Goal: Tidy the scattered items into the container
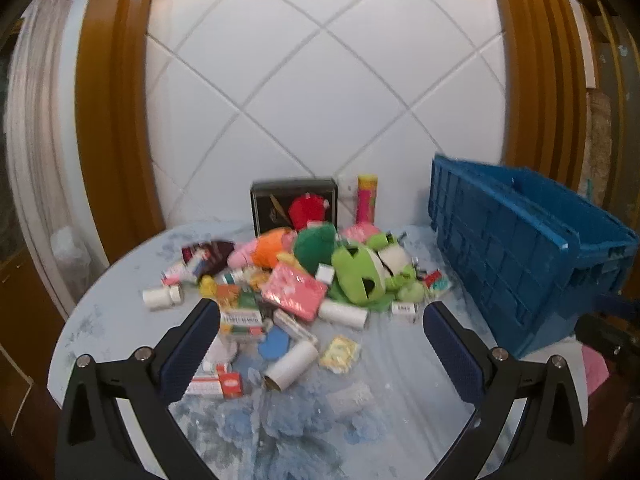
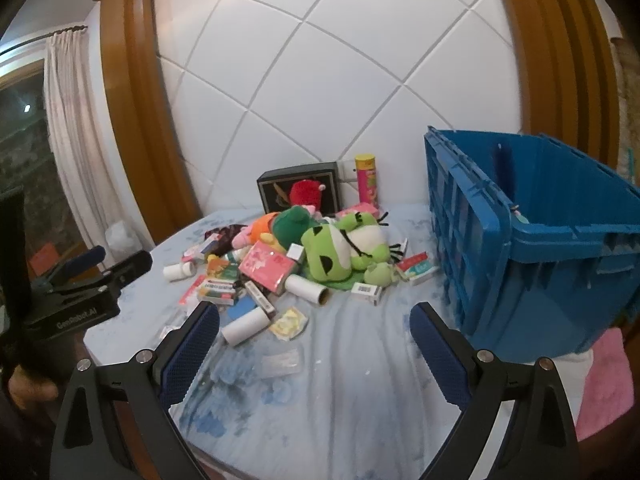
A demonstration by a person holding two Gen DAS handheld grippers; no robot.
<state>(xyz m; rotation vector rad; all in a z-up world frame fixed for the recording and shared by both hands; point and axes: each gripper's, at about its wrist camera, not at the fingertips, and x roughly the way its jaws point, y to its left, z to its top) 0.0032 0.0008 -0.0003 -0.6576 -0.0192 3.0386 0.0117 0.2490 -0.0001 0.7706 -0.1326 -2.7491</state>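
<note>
Right wrist: ribbed blue plastic crate, fuzzy green plush, cardboard tube.

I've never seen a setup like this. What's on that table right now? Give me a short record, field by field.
surface: round table under a pale blue floral cloth
container: blue crate, at the right of the table
clutter: heap of plush toys, small boxes and cardboard tubes at the centre
largest toy: green frog plush
behind heap: dark box, pink can
left tool: open, holding nothing
right tool: open, holding nothing
</note>
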